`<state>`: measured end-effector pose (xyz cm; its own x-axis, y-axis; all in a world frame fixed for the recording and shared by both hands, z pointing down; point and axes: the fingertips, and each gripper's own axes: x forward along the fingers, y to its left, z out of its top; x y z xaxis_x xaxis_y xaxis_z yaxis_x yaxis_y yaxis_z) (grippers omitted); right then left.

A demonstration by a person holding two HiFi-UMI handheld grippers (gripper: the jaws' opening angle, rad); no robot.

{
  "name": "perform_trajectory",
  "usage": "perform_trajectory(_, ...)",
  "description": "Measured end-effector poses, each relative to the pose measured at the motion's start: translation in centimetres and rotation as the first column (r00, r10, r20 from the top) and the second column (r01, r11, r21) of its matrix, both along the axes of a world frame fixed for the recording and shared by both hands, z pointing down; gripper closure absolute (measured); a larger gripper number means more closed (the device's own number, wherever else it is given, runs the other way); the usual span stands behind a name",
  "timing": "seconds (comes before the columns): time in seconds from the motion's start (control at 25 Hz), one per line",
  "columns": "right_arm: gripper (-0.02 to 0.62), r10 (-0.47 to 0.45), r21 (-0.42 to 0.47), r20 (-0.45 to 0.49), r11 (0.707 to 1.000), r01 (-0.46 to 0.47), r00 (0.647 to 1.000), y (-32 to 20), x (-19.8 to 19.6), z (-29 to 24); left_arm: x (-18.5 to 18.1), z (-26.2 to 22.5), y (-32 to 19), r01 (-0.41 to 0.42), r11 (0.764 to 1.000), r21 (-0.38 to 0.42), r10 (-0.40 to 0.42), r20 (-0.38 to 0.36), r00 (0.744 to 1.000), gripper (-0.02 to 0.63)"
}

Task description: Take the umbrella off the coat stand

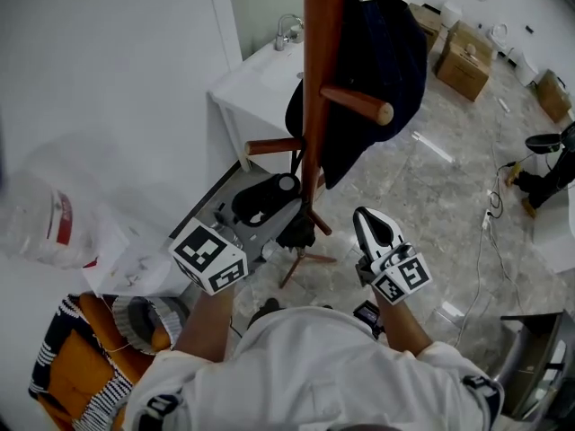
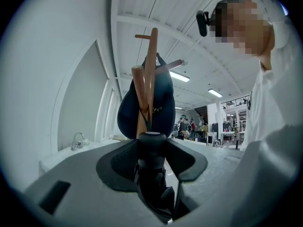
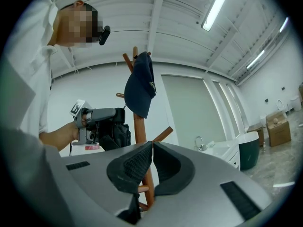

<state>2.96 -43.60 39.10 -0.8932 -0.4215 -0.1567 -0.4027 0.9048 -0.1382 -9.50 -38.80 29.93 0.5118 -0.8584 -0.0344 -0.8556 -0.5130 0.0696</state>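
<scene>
Left gripper view showed the left gripper [image 2: 152, 146] squeezing the umbrella [image 2: 152, 193] beside the coat stand [image 2: 151, 70]; the right gripper [image 3: 151, 144] was shut, empty; the strap [image 2: 144, 119] could catch on a peg [image 2: 138, 96] and tip it.

Your head camera looks steeply down the coat stand [image 1: 322, 43], which both tool cameras face from nearby.

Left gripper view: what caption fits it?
Left hand-held gripper grips a folded black umbrella in front of the wooden coat stand.
</scene>
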Motion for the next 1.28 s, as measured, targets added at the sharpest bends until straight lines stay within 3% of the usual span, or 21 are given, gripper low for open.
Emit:
perform_trajectory(0.6, 0.580, -0.063, 0.012, 0.029, 0.998, 0.063, 0.998, 0.5, -2.3, -1.3, -2.3, -6.6, 3.1, 0.024, 0.989, 0.143, -0.021, -0.022, 1.000, 0.416)
perform_trajectory(1.0, 0.580, -0.076, 0.025, 0.060, 0.997, 0.075, 0.995, 0.3, -3.4, -2.3, -4.7, -9.9, 5.8, 0.076, 0.975, 0.210, -0.072, -0.028, 0.997, 0.416)
perform_trajectory(1.28, 0.580, -0.085, 0.032, 0.087, 0.996, 0.083, 0.993, 0.5, -4.2, -3.2, -7.6, -10.8, 8.4, 0.158, 0.960, 0.230, -0.152, -0.043, 0.987, 0.417)
